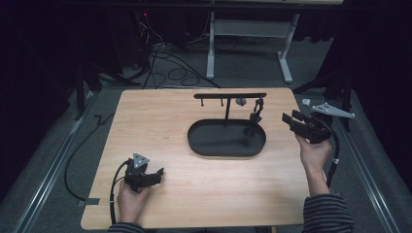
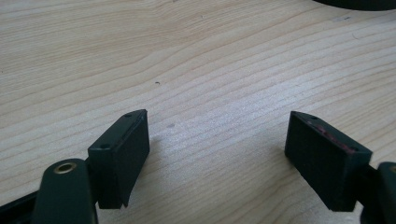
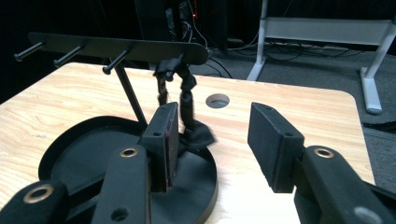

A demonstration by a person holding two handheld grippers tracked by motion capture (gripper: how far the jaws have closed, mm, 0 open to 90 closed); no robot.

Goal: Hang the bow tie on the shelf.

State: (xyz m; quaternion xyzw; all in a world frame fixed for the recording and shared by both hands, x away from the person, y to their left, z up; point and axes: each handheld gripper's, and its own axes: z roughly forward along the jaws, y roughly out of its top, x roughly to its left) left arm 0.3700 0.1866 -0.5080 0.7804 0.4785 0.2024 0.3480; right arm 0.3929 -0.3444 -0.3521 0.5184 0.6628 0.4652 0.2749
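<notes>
Black strap [image 3: 187, 100] hangs just beyond right tongs [image 3: 212, 140].

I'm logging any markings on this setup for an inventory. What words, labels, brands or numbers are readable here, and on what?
None can be read.
Black stand and its oval tray: no lettering.
Hanging black item: no tag.
Left hand-held gripper and right hand-held gripper: plain black pads.
Wooden table: bare.
</notes>
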